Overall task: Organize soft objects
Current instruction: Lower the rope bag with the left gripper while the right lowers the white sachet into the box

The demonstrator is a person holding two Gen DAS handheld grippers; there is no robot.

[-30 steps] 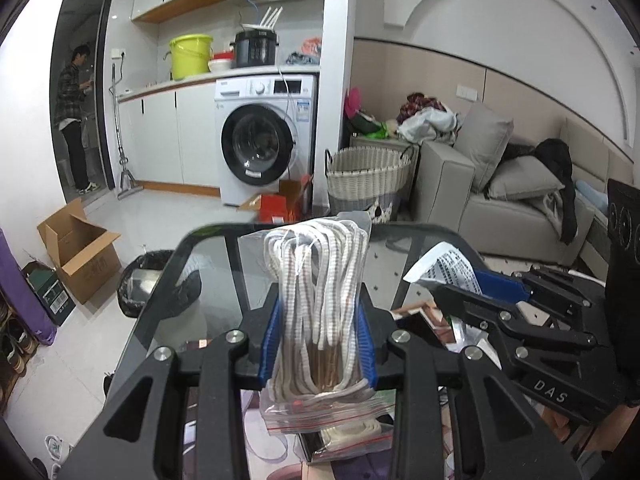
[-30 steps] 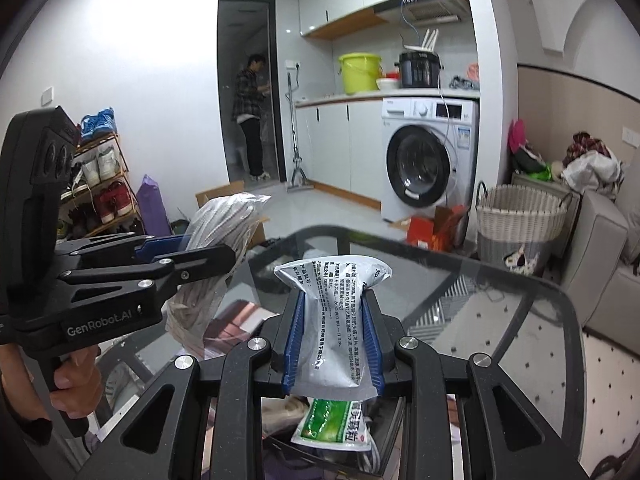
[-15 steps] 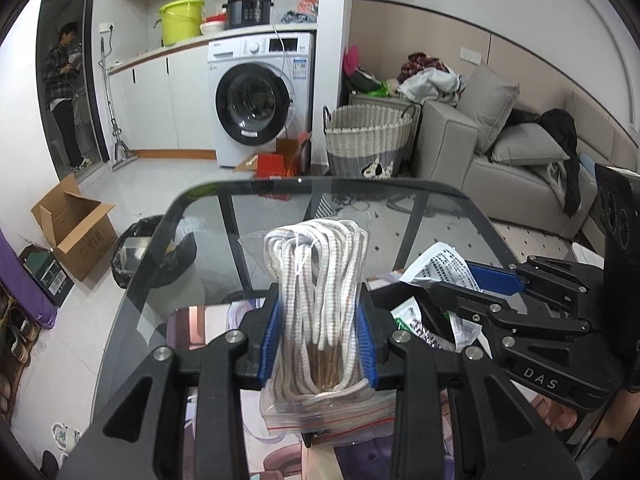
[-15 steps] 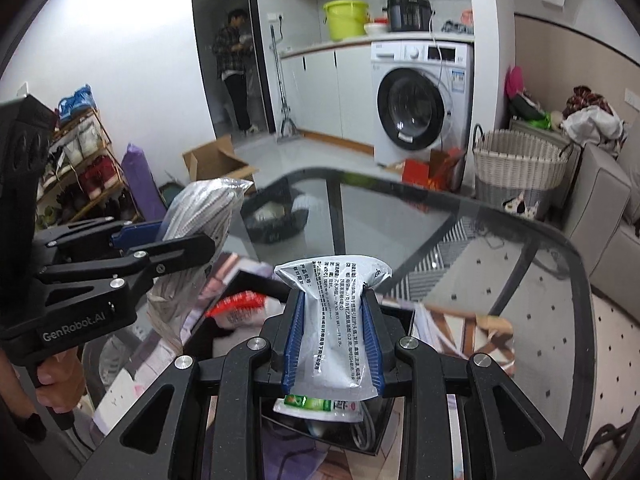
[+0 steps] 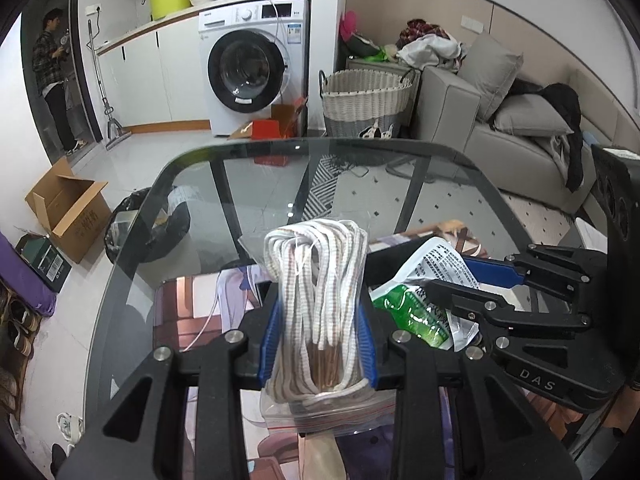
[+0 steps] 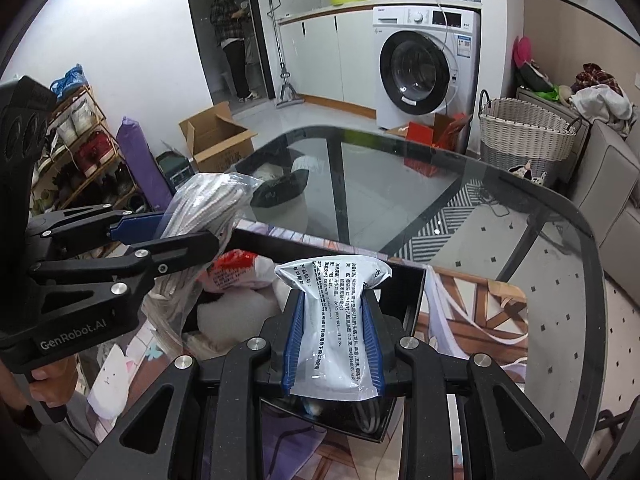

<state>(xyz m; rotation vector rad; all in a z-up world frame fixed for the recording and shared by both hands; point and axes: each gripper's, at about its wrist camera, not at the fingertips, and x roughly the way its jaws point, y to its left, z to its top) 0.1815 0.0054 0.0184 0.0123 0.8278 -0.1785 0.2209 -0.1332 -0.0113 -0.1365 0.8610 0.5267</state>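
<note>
Over the glass surface (image 6: 460,208), left gripper (image 5: 318,344) clamps bagged rope (image 5: 320,292), right gripper (image 6: 334,344) pinches a pouch (image 6: 334,320); both want lowering well inside the black box (image 6: 412,292) before letting go.

- The left claw (image 5: 318,336) is built from matte black plastic arms, with blue ribbed pads lining the inner faces of its two fingers (image 5: 269,340).
- Round silver screw heads are set into the black linkage arms on both sides.
- White lettering "GenRobot.AI" is printed on the left claw's side in the right wrist view.
- The right claw (image 6: 332,346) is made the same way: black arms, blue ribbed pads, silver screws.
- White letters "DAS" are seen on its side in the left wrist view.
- A tall black housing with round recesses is mounted behind each claw.
- Bare skin of the left hand (image 6: 44,390) is seen around a black handle.
</note>
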